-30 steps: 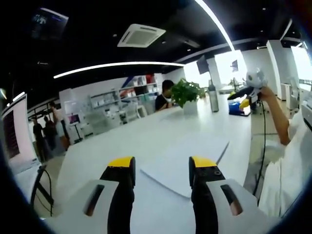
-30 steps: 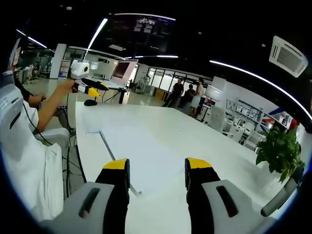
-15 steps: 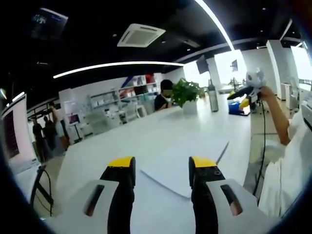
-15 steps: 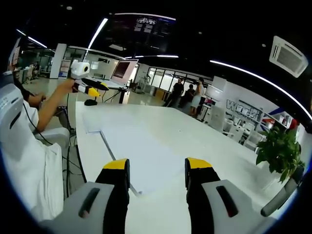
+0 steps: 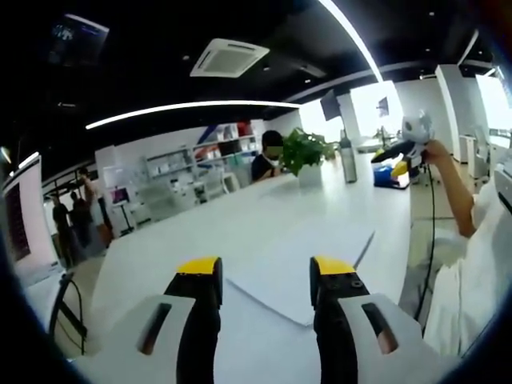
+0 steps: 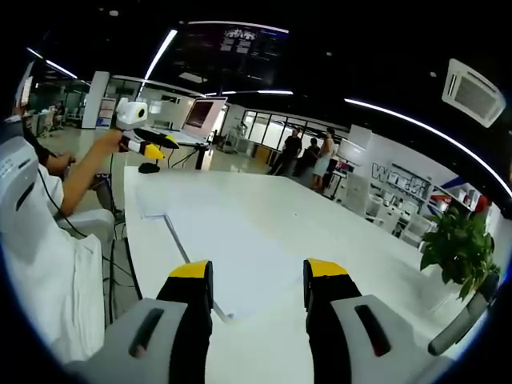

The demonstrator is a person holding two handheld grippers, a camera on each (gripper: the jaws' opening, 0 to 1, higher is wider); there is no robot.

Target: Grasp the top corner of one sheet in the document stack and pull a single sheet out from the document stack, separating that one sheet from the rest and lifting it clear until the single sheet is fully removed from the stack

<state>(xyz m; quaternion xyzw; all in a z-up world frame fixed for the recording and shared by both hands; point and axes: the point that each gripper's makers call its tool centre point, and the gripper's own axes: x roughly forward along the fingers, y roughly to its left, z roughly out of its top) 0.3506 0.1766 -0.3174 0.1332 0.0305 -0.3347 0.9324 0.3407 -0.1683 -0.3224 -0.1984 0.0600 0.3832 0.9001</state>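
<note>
Two grippers hover over the long white table (image 5: 240,224), and neither one has anything between its jaws. In the left gripper view, the left gripper (image 5: 266,272) has its yellow-tipped jaws spread apart, hanging above the near corner of the document stack (image 5: 308,256), which lies flat on the table close to the edge where the person sits. No contact with the paper that I can make out. In the right gripper view, the right gripper (image 6: 254,276) is released too, jaws wide, poised above the same document stack (image 6: 232,256), one corner of the paper showing just between the jaw tips. A thin dark strip runs along the stack's side nearest the table edge. The person's hand (image 6: 108,142) shows at the left of that view, holding the left gripper up off the table. Away at the far end of the table stands a potted plant (image 5: 306,156) with a dark bottle (image 5: 347,158) beside it, well apart from the stack.
</note>
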